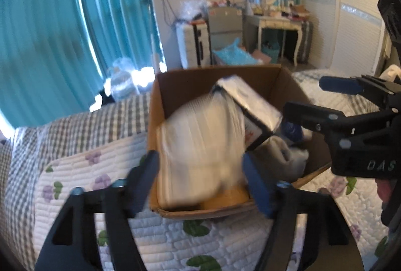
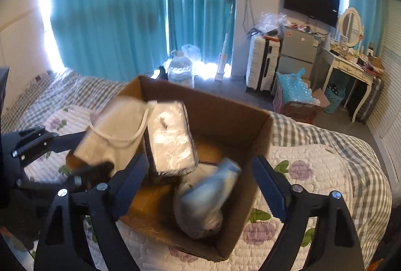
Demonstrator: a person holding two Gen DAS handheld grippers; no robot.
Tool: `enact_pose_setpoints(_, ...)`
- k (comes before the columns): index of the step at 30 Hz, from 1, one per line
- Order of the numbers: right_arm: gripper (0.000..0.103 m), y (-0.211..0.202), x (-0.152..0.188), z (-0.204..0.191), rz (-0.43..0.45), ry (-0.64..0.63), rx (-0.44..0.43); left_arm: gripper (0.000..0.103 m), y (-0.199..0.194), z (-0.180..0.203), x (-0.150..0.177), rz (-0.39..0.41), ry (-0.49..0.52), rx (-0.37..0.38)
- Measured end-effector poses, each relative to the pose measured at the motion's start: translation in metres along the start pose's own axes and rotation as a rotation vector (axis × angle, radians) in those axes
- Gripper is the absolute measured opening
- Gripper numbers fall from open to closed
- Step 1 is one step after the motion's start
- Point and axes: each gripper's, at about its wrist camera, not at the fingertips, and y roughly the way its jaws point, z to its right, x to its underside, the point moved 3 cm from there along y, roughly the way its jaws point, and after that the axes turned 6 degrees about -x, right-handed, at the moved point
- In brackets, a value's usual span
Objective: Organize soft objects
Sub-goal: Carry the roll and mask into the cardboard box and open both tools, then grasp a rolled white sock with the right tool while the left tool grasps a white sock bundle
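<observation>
Because the brown cardboard box (image 2: 253,135) sits on the quilted flowered bed cover (image 2: 313,170) right ahead of you, your left gripper (image 1: 200,183) and right gripper (image 2: 198,183) both stand wide and empty, while the blurry white cloth bag (image 1: 198,145) tips inside beside the shiny plastic-wrapped pack (image 2: 170,138).

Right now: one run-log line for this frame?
stage: packing | left gripper: open, at white cloth bag | right gripper: open, empty | cardboard box: on bed, holds bag, plastic-wrapped pack, blue bundle
</observation>
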Motion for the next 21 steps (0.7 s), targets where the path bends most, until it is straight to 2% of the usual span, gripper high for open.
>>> enact_pose_setpoints(6, 0.087, -0.042, -0.007, -0.002, 0.041, -0.001, 0.026, 0.077, -0.044, -0.005, -0.008, 0.049, -0.012, -0.007)
enact_pose_setpoints(11, 0.094, -0.106, -0.013, -0.017, 0.089, -0.031, 0.081, 0.077, -0.100, -0.011, -0.017, 0.128, -0.009, -0.052)
enact_pose_setpoints(13, 0.094, -0.131, -0.013, -0.026, 0.089, -0.052, 0.106, 0.078, -0.127, -0.013, -0.022, 0.160, -0.014, -0.065)
enact_pose_setpoints(16, 0.096, -0.168, -0.015, -0.039, 0.099, -0.087, 0.126, 0.095, -0.163, -0.017, -0.022, 0.206, -0.034, -0.067)
enact_pose_setpoints(17, 0.098, -0.181, -0.014, -0.043, 0.107, -0.097, 0.132, 0.097, -0.174, -0.017, -0.021, 0.224, -0.037, -0.073)
enact_pose_setpoints(21, 0.103, -0.225, -0.006, -0.068, 0.132, -0.128, 0.135, 0.098, -0.210, -0.011, -0.012, 0.248, -0.022, -0.076)
